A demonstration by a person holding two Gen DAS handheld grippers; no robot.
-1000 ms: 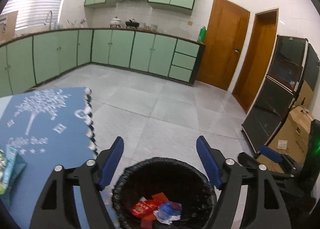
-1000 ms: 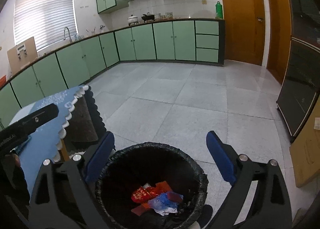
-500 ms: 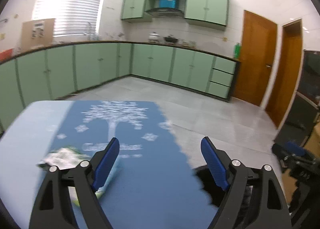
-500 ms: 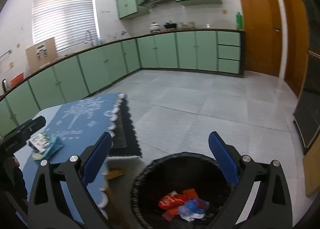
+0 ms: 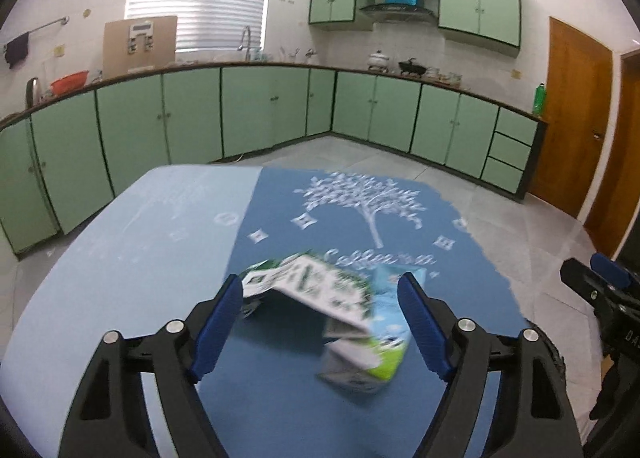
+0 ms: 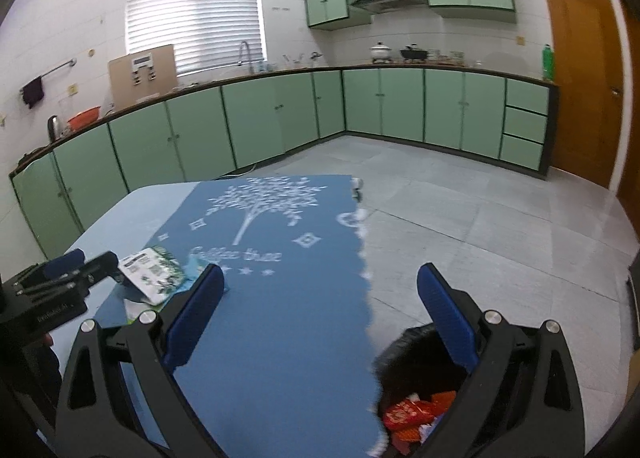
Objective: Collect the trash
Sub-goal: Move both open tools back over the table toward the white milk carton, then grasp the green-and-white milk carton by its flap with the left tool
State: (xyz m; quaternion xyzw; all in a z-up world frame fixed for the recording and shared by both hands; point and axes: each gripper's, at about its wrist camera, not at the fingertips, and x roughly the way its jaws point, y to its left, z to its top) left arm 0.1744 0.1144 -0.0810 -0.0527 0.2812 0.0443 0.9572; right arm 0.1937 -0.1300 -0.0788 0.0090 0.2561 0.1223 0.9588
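Both grippers have swung away from the black trash bin and now face the table with its blue cloth. The left gripper – its jaws have just been closing a little – stands wide open around the crumpled carton, which lies on the cloth; the pads do not press on it. The right gripper is open too and holds nothing – it hangs over the cloth's edge. The bin stands on the floor beside the table, red wrappers inside.
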